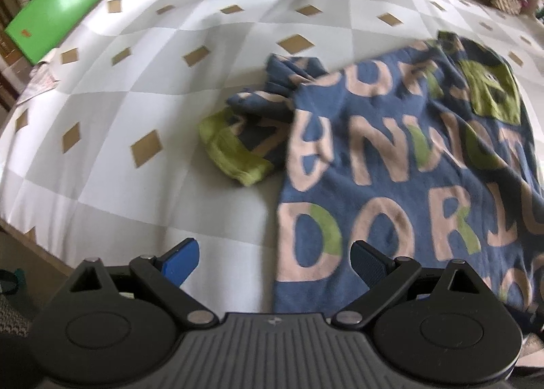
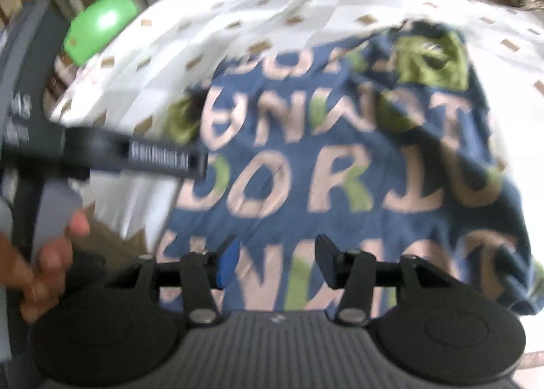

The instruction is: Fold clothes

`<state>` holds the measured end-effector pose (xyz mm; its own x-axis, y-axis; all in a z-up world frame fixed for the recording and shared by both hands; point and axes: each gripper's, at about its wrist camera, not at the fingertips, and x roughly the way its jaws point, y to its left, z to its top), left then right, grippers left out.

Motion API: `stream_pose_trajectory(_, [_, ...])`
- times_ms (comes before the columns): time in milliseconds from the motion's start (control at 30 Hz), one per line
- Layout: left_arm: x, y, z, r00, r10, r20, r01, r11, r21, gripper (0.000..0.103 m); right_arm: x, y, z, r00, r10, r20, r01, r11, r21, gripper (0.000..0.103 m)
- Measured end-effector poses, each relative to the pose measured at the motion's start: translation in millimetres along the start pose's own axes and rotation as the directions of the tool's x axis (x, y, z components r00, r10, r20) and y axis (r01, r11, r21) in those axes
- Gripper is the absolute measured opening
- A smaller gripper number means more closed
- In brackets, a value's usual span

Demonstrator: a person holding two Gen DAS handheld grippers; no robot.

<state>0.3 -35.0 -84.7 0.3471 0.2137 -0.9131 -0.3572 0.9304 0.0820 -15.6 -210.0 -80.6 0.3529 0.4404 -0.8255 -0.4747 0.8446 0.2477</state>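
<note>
On checked bedsheet (image 1: 136, 90), blue shirt (image 1: 408, 168), bare cloth leftward.

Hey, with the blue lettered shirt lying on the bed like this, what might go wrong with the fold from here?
1. The sleeve with the green cuff lies bunched beside the shirt; folding now would probably trap wrinkles.
2. Both tongs, left and right, stand open with nothing between them, so the next pinch may catch only one layer.
3. The right wrist view is blurred, so aim could be off.

Left claw (image 1: 273, 261) angled downward, jaws spread wide with nothing between, right claw (image 2: 274, 261) angled downward, jaws parted and empty, left hand (image 2: 44, 266) gripping its claw's handle
</note>
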Motion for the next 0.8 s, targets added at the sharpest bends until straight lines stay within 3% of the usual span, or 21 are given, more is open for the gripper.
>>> stream_pose_trajectory(233, [-0.3, -30.7, 19.2, 0.999, -0.045, -0.002, 0.045, 0.996, 0.074, 0.096, -4.4, -22.6, 20.0, 0.991, -0.124, 0.042, 0.123, 0.992, 0.035, 0.057])
stream_pose_trajectory(367, [2.5, -41.7, 33.6, 0.998, -0.056, -0.014, 0.057, 0.994, 0.097, 0.096, -6.7, -47.0, 36.2, 0.99, -0.14, 0.029, 0.136, 0.984, 0.119, 0.064])
stream_pose_trajectory(467, [7.4, -49.9, 44.7, 0.998, -0.063, -0.027, 0.066, 0.991, 0.121, 0.096, -6.4, -62.2, 50.2, 0.99, -0.138, -0.002, 0.137, 0.983, 0.119, 0.064])
stream_pose_trajectory(567, [13.0, -60.5, 53.5, 0.999, -0.046, -0.011, 0.047, 0.984, 0.172, 0.096, -9.8, -79.2, 64.8, 0.988, -0.155, -0.009, 0.155, 0.978, 0.139, 0.074])
stream_pose_trajectory(667, [22.9, -70.1, 60.0, 1.0, -0.03, -0.005, 0.031, 0.977, 0.213, 0.096, -9.4, -102.0, 80.6, 0.991, -0.135, -0.008, 0.133, 0.969, 0.21, 0.076])
stream_pose_trajectory(800, [42.0, -76.3, 67.2, 0.999, -0.025, -0.03, 0.031, 0.978, 0.207, 0.096, -5.1, -121.9, 97.8, 0.967, -0.254, 0.009, 0.247, 0.949, 0.196, 0.079])
